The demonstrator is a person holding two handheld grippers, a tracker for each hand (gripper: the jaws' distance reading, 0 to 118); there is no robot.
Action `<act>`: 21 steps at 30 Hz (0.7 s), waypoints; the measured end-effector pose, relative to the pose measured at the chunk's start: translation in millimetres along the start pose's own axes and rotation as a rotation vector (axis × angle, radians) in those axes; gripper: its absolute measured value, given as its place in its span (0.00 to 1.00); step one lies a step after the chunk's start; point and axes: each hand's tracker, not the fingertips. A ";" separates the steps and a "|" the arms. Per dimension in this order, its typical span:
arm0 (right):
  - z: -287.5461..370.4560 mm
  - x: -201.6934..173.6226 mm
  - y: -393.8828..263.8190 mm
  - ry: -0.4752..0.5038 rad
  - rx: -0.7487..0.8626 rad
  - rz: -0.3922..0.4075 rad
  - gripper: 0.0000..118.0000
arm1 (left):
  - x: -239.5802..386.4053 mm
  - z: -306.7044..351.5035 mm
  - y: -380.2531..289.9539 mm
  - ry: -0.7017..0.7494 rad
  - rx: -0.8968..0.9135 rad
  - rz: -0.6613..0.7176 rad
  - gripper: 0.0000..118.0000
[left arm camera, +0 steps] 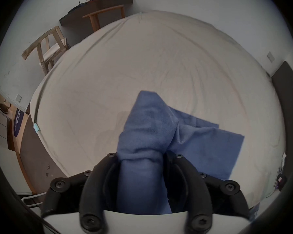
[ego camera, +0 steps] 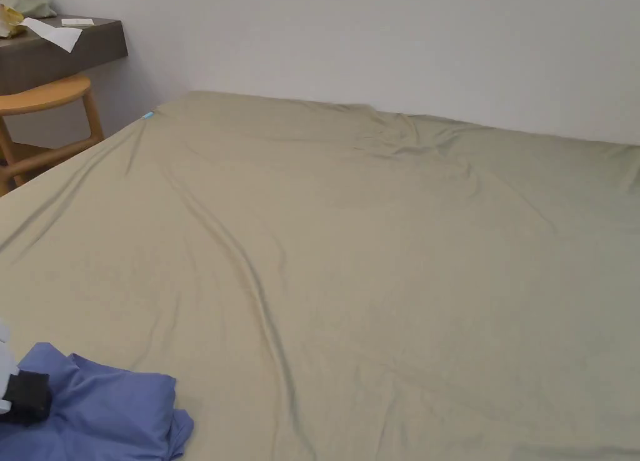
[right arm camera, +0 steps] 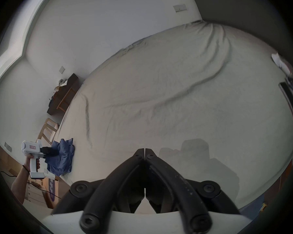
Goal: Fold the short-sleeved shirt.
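One blue shirt [ego camera: 106, 406] lies bunched at the near left edge of the bed [ego camera: 387, 262]. The left gripper [left arm camera: 140, 155] pinches a thick fold of it between both jaws. The right gripper [right arm camera: 145, 150] hangs over bare sheet, jaws pressed together, empty. Two wooden chairs [left arm camera: 46, 48] stand beside the bed.

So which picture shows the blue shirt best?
The left gripper view: the blue shirt sits large and central, bunched between the left gripper jaws. In the head view it is cut off at the bottom-left corner. In the right gripper view it is small and far off.
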 end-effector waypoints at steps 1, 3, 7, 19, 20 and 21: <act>5.5 0.4 3.5 -0.019 0.016 0.026 0.02 | -1.7 13.0 -1.0 -0.003 0.031 0.002 0.36; 19.0 0.2 11.0 -0.059 0.054 0.067 0.02 | -9.2 43.4 -3.1 0.027 0.113 -0.048 0.36; 45.6 2.1 20.5 -0.031 0.129 0.063 0.02 | -29.8 77.7 -0.7 0.198 0.217 -0.081 0.44; 106.0 1.5 18.1 -0.050 0.365 0.114 0.02 | 83.2 193.8 -85.9 -0.122 0.861 -0.069 0.00; 110.9 1.8 18.4 -0.063 0.398 0.131 0.02 | 100.8 197.6 -96.4 -0.169 0.918 -0.085 0.00; 116.3 1.1 18.6 -0.083 0.436 0.149 0.02 | 119.5 200.1 -108.0 -0.195 0.981 -0.127 0.00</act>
